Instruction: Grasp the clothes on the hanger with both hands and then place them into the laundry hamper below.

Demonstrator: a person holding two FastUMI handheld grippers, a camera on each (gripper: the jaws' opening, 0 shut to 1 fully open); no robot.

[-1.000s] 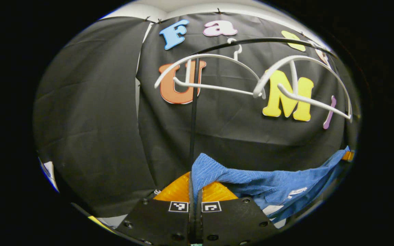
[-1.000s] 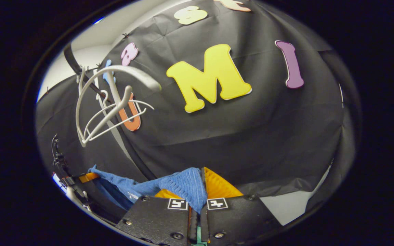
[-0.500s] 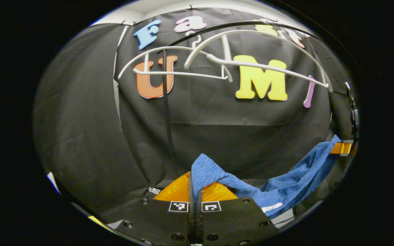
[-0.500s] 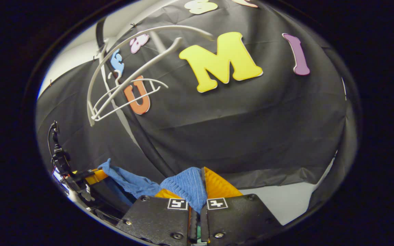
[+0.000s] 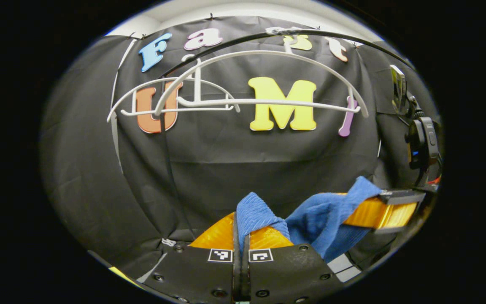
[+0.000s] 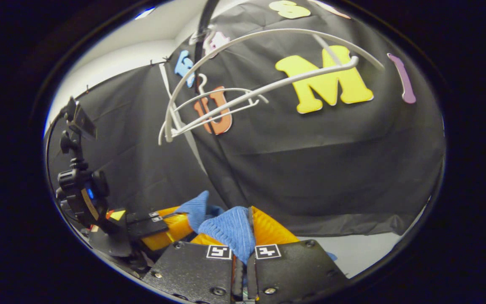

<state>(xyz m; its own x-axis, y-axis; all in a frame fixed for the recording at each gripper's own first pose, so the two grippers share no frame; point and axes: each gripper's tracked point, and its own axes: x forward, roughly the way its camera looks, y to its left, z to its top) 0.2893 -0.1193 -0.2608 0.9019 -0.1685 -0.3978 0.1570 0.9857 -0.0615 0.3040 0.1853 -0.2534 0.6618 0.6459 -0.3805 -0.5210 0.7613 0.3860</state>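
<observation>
Left gripper [image 5: 240, 230] at 6 o'clock of left gripper view, fingers pinched together on blue cloth [image 5: 319, 217]. Right gripper [image 6: 249, 228] likewise clamped on it; in left gripper view it sits at 4 o'clock, close by, fingers pointing toward 9 o'clock.

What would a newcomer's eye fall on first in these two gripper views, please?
Probably the blue ribbed cloth garment, bunched low in the left gripper view between the left gripper and the right gripper, both clamped on it. Above hang two bare white plastic hangers on a black rail.
</observation>
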